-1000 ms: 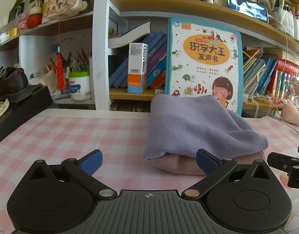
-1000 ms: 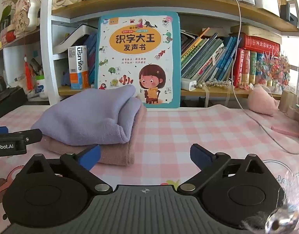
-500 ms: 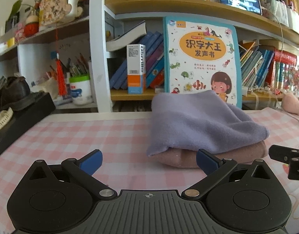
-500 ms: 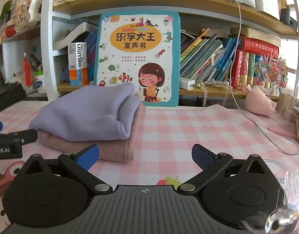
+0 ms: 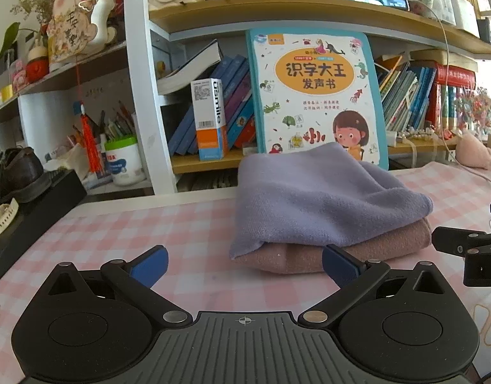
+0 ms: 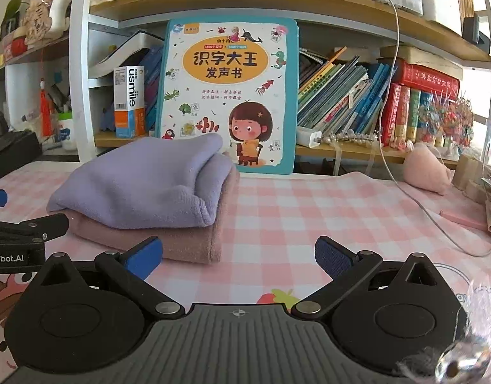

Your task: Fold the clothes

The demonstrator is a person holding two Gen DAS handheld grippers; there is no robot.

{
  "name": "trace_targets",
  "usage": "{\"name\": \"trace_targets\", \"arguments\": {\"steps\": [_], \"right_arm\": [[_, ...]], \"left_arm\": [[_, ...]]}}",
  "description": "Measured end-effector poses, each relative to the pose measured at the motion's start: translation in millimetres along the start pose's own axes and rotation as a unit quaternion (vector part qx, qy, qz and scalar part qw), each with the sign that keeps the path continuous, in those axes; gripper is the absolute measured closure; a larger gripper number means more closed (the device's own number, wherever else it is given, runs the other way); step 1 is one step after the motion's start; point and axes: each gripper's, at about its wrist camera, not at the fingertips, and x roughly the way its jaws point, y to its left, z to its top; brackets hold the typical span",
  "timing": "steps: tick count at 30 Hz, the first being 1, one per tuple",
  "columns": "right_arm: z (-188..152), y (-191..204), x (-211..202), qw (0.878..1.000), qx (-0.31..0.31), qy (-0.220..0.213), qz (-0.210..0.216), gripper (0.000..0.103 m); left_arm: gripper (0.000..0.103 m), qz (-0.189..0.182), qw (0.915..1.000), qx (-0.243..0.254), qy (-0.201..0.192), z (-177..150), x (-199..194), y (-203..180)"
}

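Looks like the folding is pretty much done here: a lavender cloth [image 5: 322,198] sits folded on top of a folded dusty-pink cloth [image 5: 357,249], both stacked on the pink checked tablecloth [image 5: 149,230] just in front of the big children's book [image 5: 312,96] leaning on the shelf. The left gripper [image 5: 243,264] has its jaws spread wide with nothing between them, hanging just short of the stack's near edge, its right blue pad overlapping the pink cloth in the view but whether it's touching is impossible to call. The right gripper [image 6: 239,252] is the same deal, wide open and empty, sitting near the stack's right front corner, with the left pad in front of the pink fold. Judging by that, what's left is maybe squaring up the pile, since the lavender layer sits a bit skewed and bulges at one corner, or nothing at all. No other unfolded garment shows in either view, though the near table is hidden under the gripper bodies, so something could be lying there unseen. The back of the stack is out of sight too, and the lower right of the right wrist view is blurred by some shiny smear
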Motion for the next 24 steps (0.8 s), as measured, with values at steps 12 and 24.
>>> {"name": "trace_targets", "arguments": {"steps": [12,24], "right_arm": [[0.6,-1.3,1.2,1.000,0.005,0.005,0.003,0.001],[0.6,-0.7,1.7,1.000,0.005,0.009,0.005,0.001]], "left_arm": [[0.000,0.001,1.0000,0.001,0.002,-0.7,0.7,-0.6],[0.000,0.001,1.0000,0.001,0.006,-0.3,1.9,-0.9]]}}
